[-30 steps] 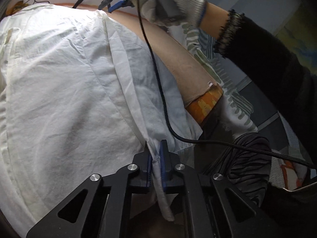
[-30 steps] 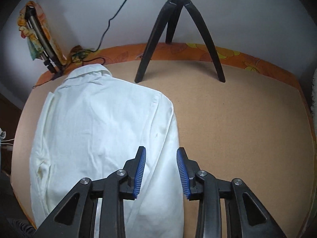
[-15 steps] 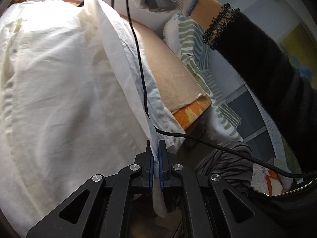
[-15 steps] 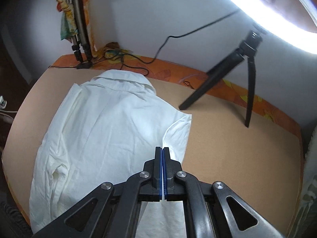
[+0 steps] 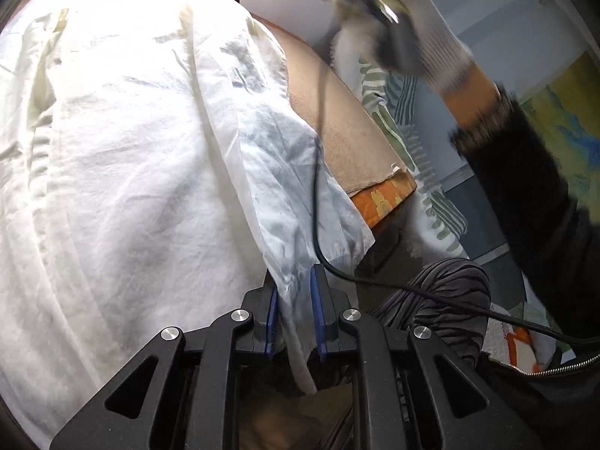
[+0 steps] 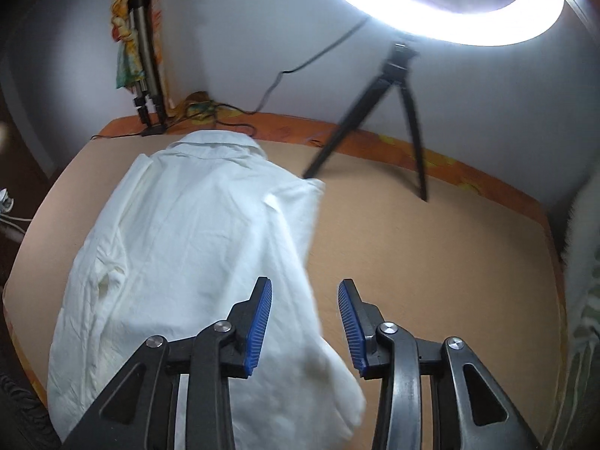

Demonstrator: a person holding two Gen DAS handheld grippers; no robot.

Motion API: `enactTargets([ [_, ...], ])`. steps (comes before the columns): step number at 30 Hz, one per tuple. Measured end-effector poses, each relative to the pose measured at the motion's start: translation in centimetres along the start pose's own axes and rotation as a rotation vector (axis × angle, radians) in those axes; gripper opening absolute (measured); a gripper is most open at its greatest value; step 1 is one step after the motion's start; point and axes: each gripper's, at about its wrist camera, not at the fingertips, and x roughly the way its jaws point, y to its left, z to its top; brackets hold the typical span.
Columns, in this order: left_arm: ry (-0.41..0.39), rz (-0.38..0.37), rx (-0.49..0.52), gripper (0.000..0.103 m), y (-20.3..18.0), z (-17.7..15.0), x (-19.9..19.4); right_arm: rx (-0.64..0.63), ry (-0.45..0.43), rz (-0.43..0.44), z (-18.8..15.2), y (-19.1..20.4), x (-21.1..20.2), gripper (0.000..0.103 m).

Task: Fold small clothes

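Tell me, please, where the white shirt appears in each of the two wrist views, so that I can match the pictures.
Left wrist view: the white shirt fills the left and centre; its edge hangs between the open fingers of the left gripper.
Right wrist view: it lies left of centre, collar far, under the open right gripper.
Shared landmark: the tan table surface with its orange border.

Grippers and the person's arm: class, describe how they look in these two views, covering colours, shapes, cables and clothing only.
Both the left gripper and the right gripper have black angular linkage arms with silver pivot bolts and ribbed blue finger pads. A black cable trails away. The person's hand wears a white knit glove above a black sleeve.
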Motion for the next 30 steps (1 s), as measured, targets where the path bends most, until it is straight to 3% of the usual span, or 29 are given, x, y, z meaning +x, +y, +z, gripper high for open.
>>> enactTargets([
  [3,-0.012,0.004,-0.003,0.014,0.0,-0.3,-0.3,0.133,0.078,0.119,-3.8,-3.2,0.1,0.046],
  [6,-0.031,0.002,-0.025,0.013,0.4,-0.7,-0.5,0.146,0.142,0.128,-6.8,-3.6,1.4,0.044],
  [7,-0.03,0.0,-0.033,0.011,0.6,-0.9,-0.4,0.139,0.152,0.129,-7.3,-3.4,1.8,0.041],
  [9,-0.031,-0.016,-0.05,0.011,0.9,-1.0,-0.4,0.144,0.162,0.162,-7.8,-3.0,2.7,0.025],
  [11,-0.027,-0.02,-0.056,0.01,1.1,-0.9,-0.4,0.166,0.154,0.187,-7.7,-2.7,3.2,0.022],
  [14,-0.022,-0.026,-0.049,0.007,0.8,-1.1,-0.3,0.168,0.131,0.217,-7.1,-2.5,3.5,0.003],
  [16,-0.026,-0.041,-0.06,0.006,0.5,-1.2,-0.1,0.141,0.126,0.19,-6.6,-2.0,3.3,0.0],
  [19,-0.026,-0.079,-0.087,0.006,0.2,-1.2,0.6,0.071,0.12,0.13,-5.4,-1.2,2.7,0.0],
  [22,-0.006,-0.177,-0.152,0.005,0.0,-1.4,1.6,0.031,0.114,0.078,-4.1,-0.7,2.0,0.0],
  [25,-0.001,-0.132,-0.107,0.005,-0.7,-1.5,2.3,-0.003,0.123,0.041,-3.8,-0.3,2.2,0.002],
  [26,0.014,-0.078,-0.081,0.005,-0.9,-1.7,2.7,-0.008,0.135,0.018,-4.1,-0.5,2.6,0.005],
  [27,0.027,-0.071,-0.074,0.002,-1.0,-1.8,3.0,-0.005,0.139,0.006,-4.4,-0.7,2.6,0.016],
  [30,0.059,-0.052,-0.042,0.008,-1.7,-2.3,3.2,0.056,0.105,0.083,-6.0,-2.1,0.7,0.024],
])
